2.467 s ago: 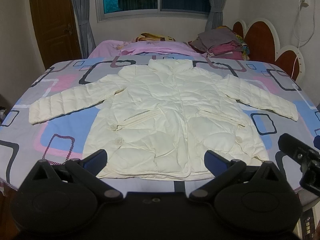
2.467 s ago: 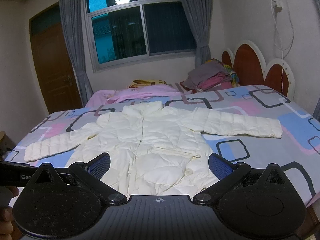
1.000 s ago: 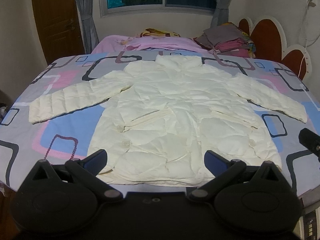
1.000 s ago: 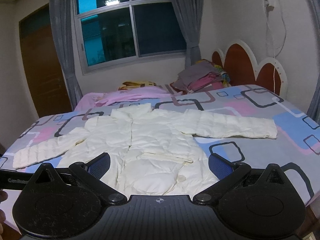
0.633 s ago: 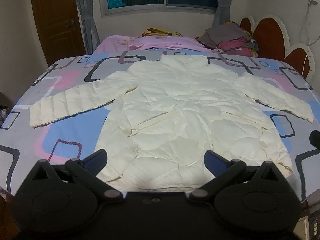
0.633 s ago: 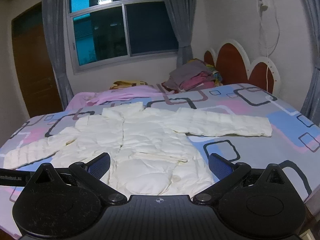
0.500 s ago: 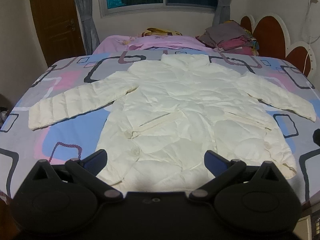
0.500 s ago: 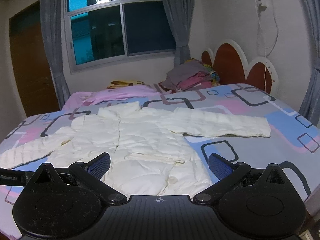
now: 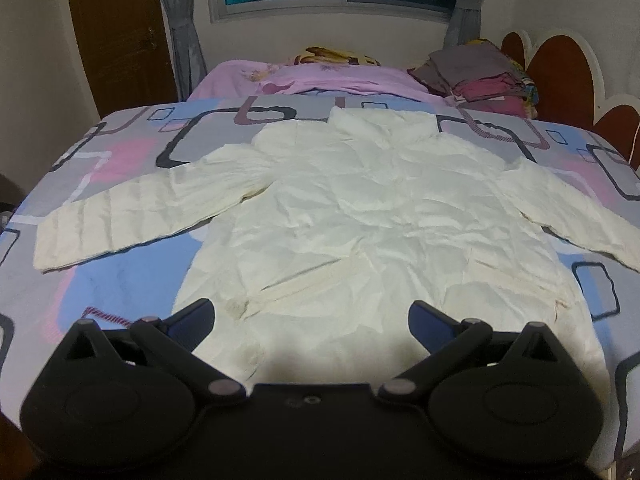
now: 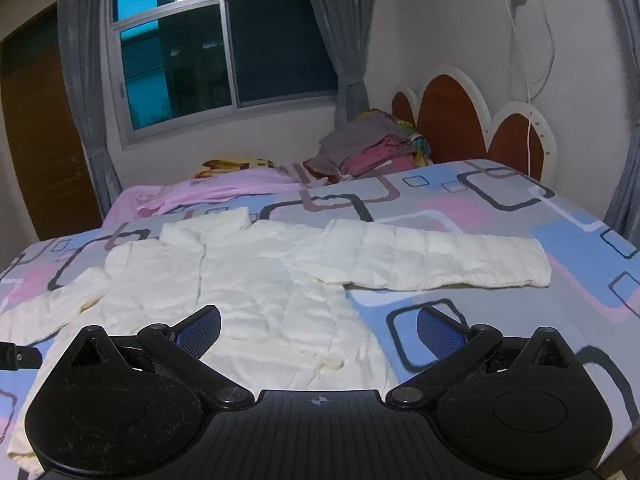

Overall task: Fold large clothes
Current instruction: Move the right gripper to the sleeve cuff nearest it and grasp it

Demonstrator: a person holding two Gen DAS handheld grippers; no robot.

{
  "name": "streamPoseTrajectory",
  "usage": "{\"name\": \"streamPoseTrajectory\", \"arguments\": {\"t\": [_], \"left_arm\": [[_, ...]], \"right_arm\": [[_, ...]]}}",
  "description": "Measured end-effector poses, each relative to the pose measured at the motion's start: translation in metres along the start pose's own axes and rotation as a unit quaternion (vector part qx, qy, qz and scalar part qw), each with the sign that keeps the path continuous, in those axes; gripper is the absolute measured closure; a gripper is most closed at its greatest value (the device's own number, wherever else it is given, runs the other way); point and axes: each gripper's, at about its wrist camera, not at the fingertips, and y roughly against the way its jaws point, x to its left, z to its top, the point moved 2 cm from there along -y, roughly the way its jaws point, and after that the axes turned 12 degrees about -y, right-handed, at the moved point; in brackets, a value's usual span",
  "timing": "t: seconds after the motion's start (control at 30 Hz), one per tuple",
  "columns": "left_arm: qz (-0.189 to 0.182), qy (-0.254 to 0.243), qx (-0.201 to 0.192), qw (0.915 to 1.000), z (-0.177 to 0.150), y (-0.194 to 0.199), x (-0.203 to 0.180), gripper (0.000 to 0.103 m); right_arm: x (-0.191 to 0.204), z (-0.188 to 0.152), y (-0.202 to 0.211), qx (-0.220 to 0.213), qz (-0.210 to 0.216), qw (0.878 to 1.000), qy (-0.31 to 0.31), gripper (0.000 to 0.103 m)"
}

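Observation:
A cream quilted jacket [image 9: 360,208] lies flat and face up on the bed [image 9: 120,264], collar at the far side and both sleeves spread outward. My left gripper [image 9: 312,316] hangs open over the jacket's lower front, holding nothing. In the right wrist view the jacket [image 10: 260,280] stretches leftward, and its right sleeve [image 10: 440,260] reaches toward the headboard side. My right gripper [image 10: 320,328] stands open above the jacket's lower right edge, empty. The hem is hidden behind both gripper bodies.
The bedspread [image 10: 500,208] is patterned in grey, blue and pink. A pink blanket [image 9: 328,80] and a pile of folded clothes [image 9: 476,72] sit at the far side. A brown headboard [image 10: 472,120] lies to the right, a window [image 10: 224,52] and a wooden door [image 9: 116,28] beyond.
Both grippers have moved forward and lower toward the jacket, so it fills more of each view. The right view has swung toward the right sleeve. Both stay open.

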Motion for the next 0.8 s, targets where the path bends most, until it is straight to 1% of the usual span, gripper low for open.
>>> {"name": "streamPoseTrajectory", "arguments": {"t": [0.13,0.33,0.47,0.53,0.67,0.73,0.8], "left_arm": [[0.011,0.004,0.003,0.9999,0.016,-0.02,-0.008,0.0],[0.026,0.023,0.015,0.9993,0.038,-0.05,-0.018,0.0],[0.033,0.03,0.011,0.9989,0.051,-0.067,-0.026,0.0],[0.036,0.03,0.015,0.9988,0.057,-0.075,-0.031,0.0],[0.033,0.034,0.026,0.9985,0.065,-0.094,-0.041,0.0],[0.027,0.04,0.023,0.9986,0.067,-0.1,-0.044,0.0],[0.03,0.045,0.017,0.9984,0.069,-0.106,-0.047,0.0]], "right_arm": [[-0.014,0.015,-0.032,0.009,-0.005,1.0,0.0,0.0],[-0.043,0.031,-0.082,0.027,-0.021,0.999,-0.006,0.0],[-0.07,0.04,-0.114,0.041,-0.032,0.998,-0.027,0.0],[-0.082,0.043,-0.126,0.045,-0.038,0.998,-0.038,0.0],[-0.107,0.048,-0.152,0.053,-0.06,0.996,-0.049,0.0],[-0.121,0.049,-0.165,0.059,-0.075,0.994,-0.054,0.0],[-0.138,0.05,-0.178,0.062,-0.09,0.992,-0.064,0.0]]}}
